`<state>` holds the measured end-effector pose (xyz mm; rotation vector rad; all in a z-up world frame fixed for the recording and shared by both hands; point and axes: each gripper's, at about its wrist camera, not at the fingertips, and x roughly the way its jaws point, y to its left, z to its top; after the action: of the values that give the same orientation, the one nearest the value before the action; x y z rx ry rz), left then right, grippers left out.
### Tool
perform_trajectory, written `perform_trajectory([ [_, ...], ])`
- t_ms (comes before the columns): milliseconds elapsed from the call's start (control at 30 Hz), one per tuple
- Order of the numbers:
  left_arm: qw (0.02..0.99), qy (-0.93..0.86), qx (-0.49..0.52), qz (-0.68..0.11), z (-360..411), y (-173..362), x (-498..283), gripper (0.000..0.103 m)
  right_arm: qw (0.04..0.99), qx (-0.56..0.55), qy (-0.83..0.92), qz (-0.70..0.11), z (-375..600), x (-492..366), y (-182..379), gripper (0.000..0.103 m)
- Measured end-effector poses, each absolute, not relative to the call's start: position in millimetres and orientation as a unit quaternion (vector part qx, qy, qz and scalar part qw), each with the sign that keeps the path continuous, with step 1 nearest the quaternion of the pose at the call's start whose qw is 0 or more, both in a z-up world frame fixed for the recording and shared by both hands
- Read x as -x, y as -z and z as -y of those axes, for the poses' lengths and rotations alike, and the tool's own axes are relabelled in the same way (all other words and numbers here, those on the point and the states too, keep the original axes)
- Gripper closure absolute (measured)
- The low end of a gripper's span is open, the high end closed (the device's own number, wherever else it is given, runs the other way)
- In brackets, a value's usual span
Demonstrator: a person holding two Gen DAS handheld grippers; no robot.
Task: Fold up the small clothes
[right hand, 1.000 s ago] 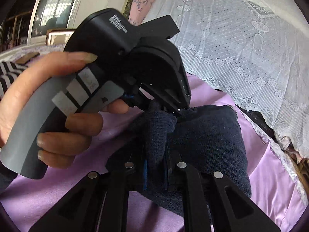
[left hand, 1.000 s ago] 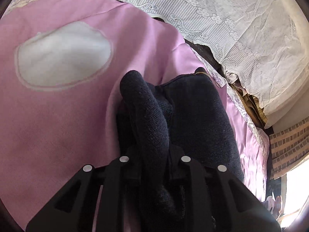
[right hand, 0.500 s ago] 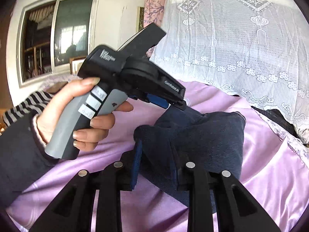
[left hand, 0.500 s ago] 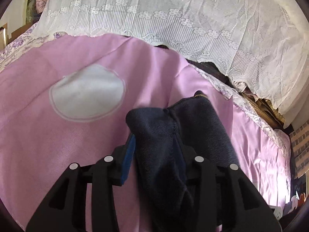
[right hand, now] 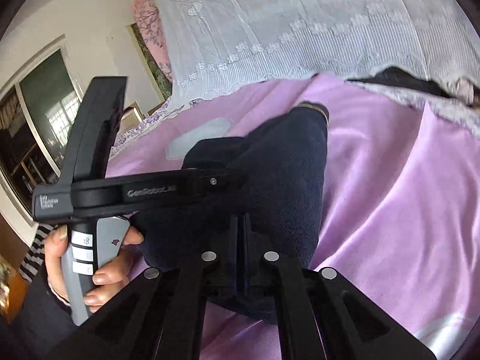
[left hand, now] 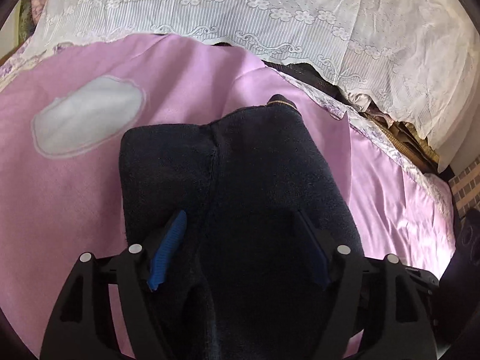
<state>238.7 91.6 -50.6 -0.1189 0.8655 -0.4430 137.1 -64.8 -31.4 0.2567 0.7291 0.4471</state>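
- Dark navy garment (left hand: 264,162), thick and fuzzy-knit with a centre seam and a thin tan edge at its far end, lies bunched on the bed's smooth lilac cover (left hand: 75,210).
- White lace cloth (left hand: 300,9) drapes behind.
- Left claw (left hand: 243,240) is opening, ribbed blue pads astride the garment.
- Right claw (right hand: 242,225) is shut, with no fabric visibly pinched.

A pink bedspread (left hand: 195,69) with 1 white cloud-shaped patch (left hand: 87,120) covers the bed. White lace cloth (left hand: 270,9) drapes behind it. A dark window (right hand: 45,102) sits in a cream wall (right hand: 90,15).
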Motion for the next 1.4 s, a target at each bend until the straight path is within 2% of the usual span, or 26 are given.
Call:
perform_trajectory([
  [67, 0.893, 0.206, 0.033, -0.399, -86.1, 50.7, -229.3, 0.031, 0.895, -0.143, -0.227, -0.357, 71.0, -141.5, 35.7, 0.103],
  [367, 0.902, 0.181, 0.063, -0.387, -102.9, 46.0, -207.3, 0.031, 0.903, -0.148, -0.220, -0.339, 73.6, -137.7, 38.0, 0.103],
  [467, 0.906, 0.181, 0.062, -0.378, -109.4, 39.1, -186.8, 0.028, 0.903, -0.158, -0.222, -0.333, 78.6, -132.8, 30.9, 0.103],
  [533, 0.908, 0.171, 0.064, -0.378, -115.5, 38.5, -176.7, 0.019, 0.907, -0.166, -0.221, -0.318, 81.6, -129.5, 17.5, 0.096],
  [600, 0.903, 0.164, 0.084, -0.388, -125.7, 44.4, -174.9, 0.018, 0.917, -0.168, -0.223, -0.286, 85.4, -128.3, 0.2, 0.094],
  [667, 0.885, 0.170, 0.116, -0.417, -132.9, 58.6, -182.1, 0.015, 0.918, -0.178, -0.225, -0.274, 86.0, -136.8, -14.0, 0.086],
  [700, 0.875, 0.171, 0.134, -0.433, -135.7, 68.2, -187.8, 0.009, 0.916, -0.189, -0.223, -0.276, 86.4, -145.1, -17.2, 0.078],
  [733, 0.867, 0.174, 0.150, -0.442, -138.0, 76.7, -191.9, 0.005, 0.913, -0.196, -0.223, -0.280, 84.8, -156.5, -18.4, 0.075],
  [867, 0.864, 0.182, 0.152, -0.444, -137.5, 81.5, -195.2, 0.004, 0.913, -0.171, -0.191, -0.318, 68.7, -209.9, -3.1, 0.075],
  [933, 0.867, 0.179, 0.144, -0.443, -135.2, 82.2, -195.0, 0.004, 0.904, -0.161, -0.165, -0.359, 67.2, -234.7, 19.7, 0.083],
  [1000, 0.869, 0.178, 0.135, -0.442, -131.9, 82.8, -195.6, 0.004, 0.894, -0.185, -0.173, -0.369, 79.8, -245.0, 37.4, 0.086],
  [1033, 0.870, 0.177, 0.133, -0.441, -130.7, 83.1, -196.2, 0.004, 0.887, -0.207, -0.182, -0.370, 88.6, -247.7, 43.8, 0.096],
  [1200, 0.870, 0.179, 0.135, -0.438, -130.8, 85.2, -198.1, 0.004, 0.896, -0.202, -0.188, -0.349, 91.2, -242.1, 48.0, 0.095],
  [1300, 0.873, 0.178, 0.141, -0.432, -134.2, 85.4, -196.5, 0.004, 0.924, -0.165, -0.163, -0.305, 85.9, -213.9, 32.5, 0.089],
  [1333, 0.874, 0.176, 0.145, -0.429, -136.5, 84.7, -194.4, 0.004, 0.932, -0.149, -0.160, -0.289, 83.4, -202.9, 25.7, 0.084],
  [1400, 0.878, 0.170, 0.154, -0.420, -141.9, 80.6, -191.0, 0.004, 0.941, -0.130, -0.168, -0.264, 79.6, -181.7, 15.5, 0.082],
])
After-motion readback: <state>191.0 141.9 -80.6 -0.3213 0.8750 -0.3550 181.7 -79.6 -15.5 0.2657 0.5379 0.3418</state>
